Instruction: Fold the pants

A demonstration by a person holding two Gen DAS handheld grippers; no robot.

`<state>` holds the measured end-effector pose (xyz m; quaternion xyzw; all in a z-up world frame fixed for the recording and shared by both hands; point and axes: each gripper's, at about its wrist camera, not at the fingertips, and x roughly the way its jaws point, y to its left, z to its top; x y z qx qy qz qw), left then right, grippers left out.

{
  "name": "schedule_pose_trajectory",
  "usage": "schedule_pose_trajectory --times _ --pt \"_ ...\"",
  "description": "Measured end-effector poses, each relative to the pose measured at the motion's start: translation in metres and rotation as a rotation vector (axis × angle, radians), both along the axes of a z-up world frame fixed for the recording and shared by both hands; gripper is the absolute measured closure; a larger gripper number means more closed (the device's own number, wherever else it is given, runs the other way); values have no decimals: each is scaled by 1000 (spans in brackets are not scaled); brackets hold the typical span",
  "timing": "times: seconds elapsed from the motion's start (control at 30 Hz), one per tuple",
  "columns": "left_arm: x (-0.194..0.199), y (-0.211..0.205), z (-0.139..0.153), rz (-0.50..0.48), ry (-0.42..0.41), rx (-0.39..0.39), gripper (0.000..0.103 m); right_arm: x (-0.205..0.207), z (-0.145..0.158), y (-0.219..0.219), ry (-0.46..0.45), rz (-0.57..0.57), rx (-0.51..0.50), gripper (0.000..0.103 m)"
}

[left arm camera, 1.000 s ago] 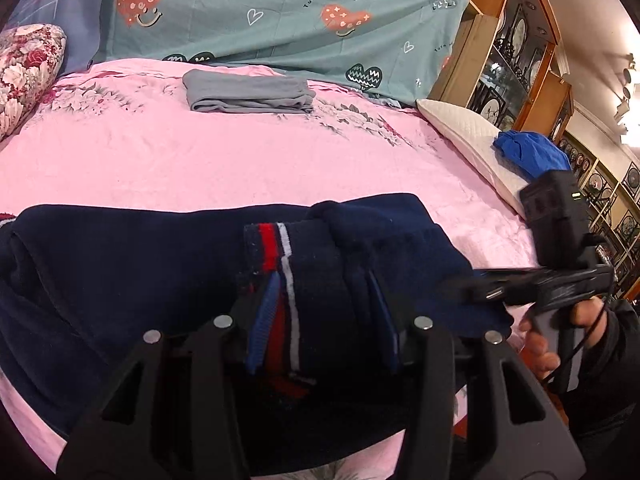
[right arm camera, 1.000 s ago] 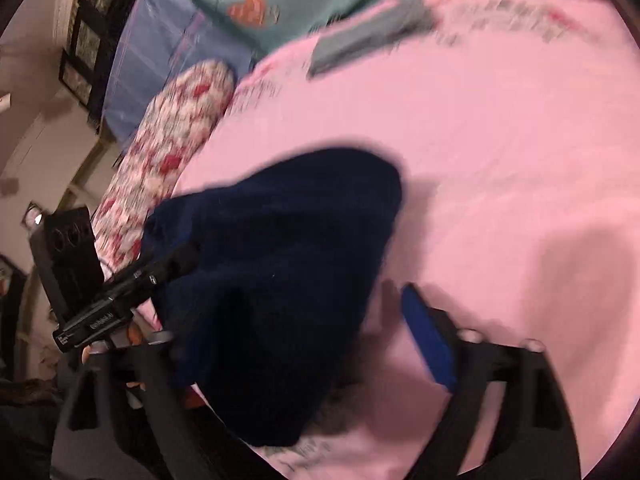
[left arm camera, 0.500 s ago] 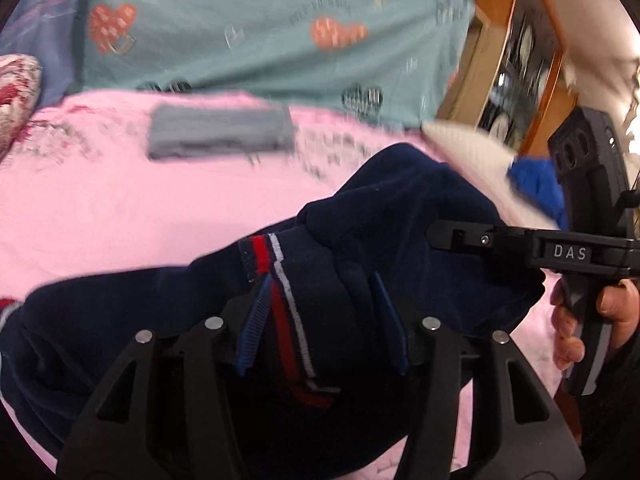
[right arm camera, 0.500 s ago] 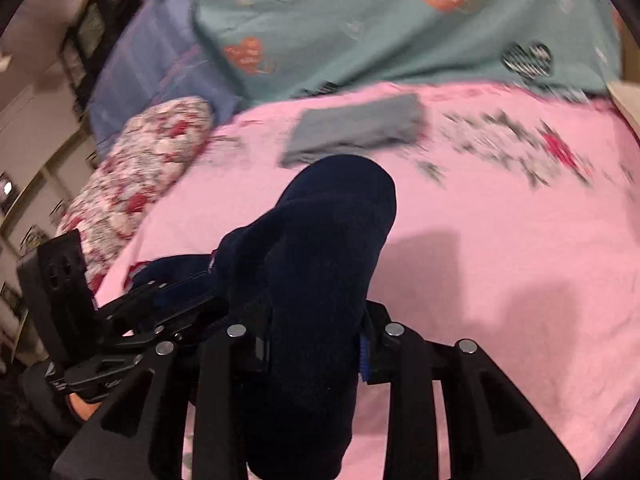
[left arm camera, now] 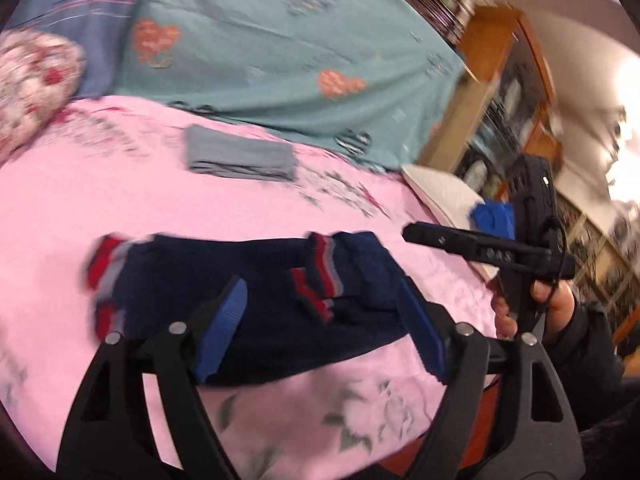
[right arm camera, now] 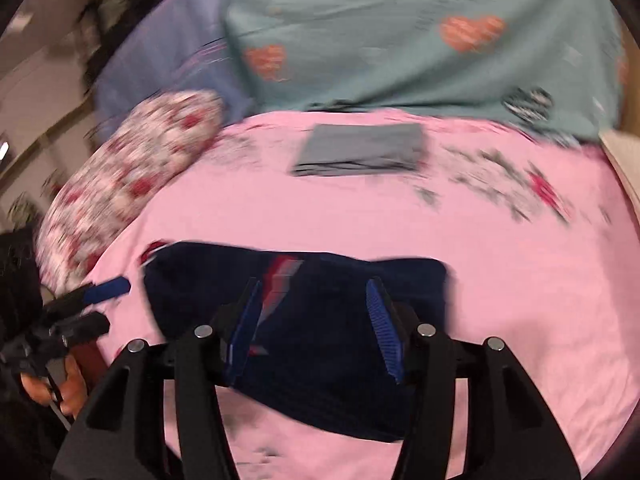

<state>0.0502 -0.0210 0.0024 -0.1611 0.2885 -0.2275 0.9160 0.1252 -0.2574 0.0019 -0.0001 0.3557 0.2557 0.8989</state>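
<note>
- Left wrist: left gripper point(left arm camera: 320, 320) jaws apart, holding nothing; pants point(left arm camera: 256, 300) folded flat on pink sheet point(left arm camera: 120, 208), dead centre. Grey cloth point(left arm camera: 240, 160) at 11 o'clock.
- Right wrist: right gripper point(right arm camera: 316, 320) jaws apart over pants point(right arm camera: 328, 320); pillow point(right arm camera: 128, 184) at 10 o'clock.
</note>
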Motion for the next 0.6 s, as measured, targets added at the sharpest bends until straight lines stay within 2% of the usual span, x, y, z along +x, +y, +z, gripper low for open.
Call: schedule_pose_trajectory --times 0.07,0.13,0.2,0.37,0.4,0.43,0.53,0.6 --pt "-6 34 -18 70 114 -63 23 -3 1 38 7 91 -24 48" --pt "-5 53 -41 125 210 -92 25 1 -2 75 27 171 -38 48" --pt "-1 65 -60 170 268 -143 25 6 -7 109 47 228 -55 48" --pt "17 68 -85 225 312 -206 23 30 -16 182 132 314 -79 47" --pt "23 66 -89 224 313 -238 23 34 -18 190 147 334 -84 44" --pt "27 65 -90 229 315 -242 23 38 -19 198 162 350 -89 38" --pt "40 60 -100 257 314 -262 17 53 -27 210 215 378 -89 29" --pt "42 59 -102 284 284 -235 14 63 -36 215 258 393 -103 27"
